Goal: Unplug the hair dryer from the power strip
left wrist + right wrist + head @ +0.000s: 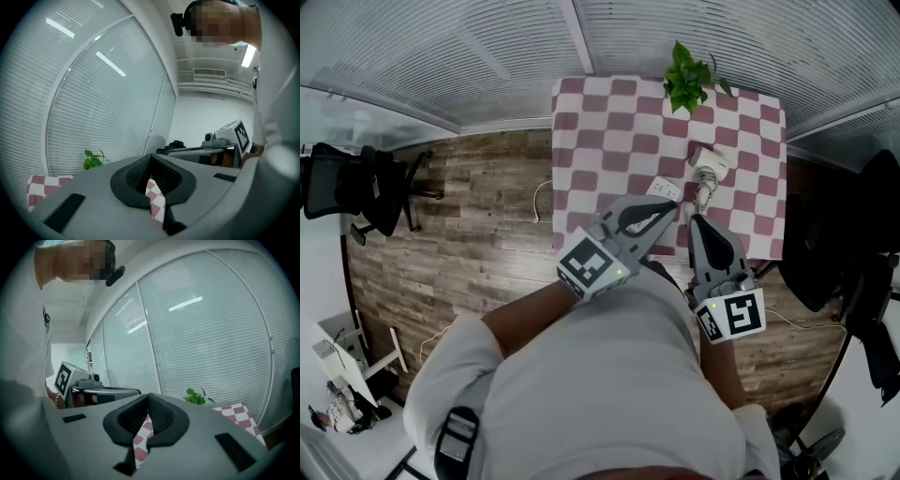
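A white and pink hair dryer [710, 165] lies on the red-and-white checked table [609, 122], towards its right side. Its cord [702, 194] runs towards me. The white power strip [664, 190] sits just left of it, partly hidden behind my left gripper [672, 209]. Both grippers are held close to my body at the table's near edge, above it and touching nothing. The left gripper [150, 157] is shut with nothing between its jaws. Beside it, my right gripper [696, 222] is also shut and empty, its tips [148, 396] meeting. Each gripper view shows only checked cloth below the jaws.
A green potted plant [687, 77] stands at the table's far edge. Black office chairs stand on the wooden floor at the left [356, 187] and right [853, 253]. Window blinds [487, 47] run behind the table.
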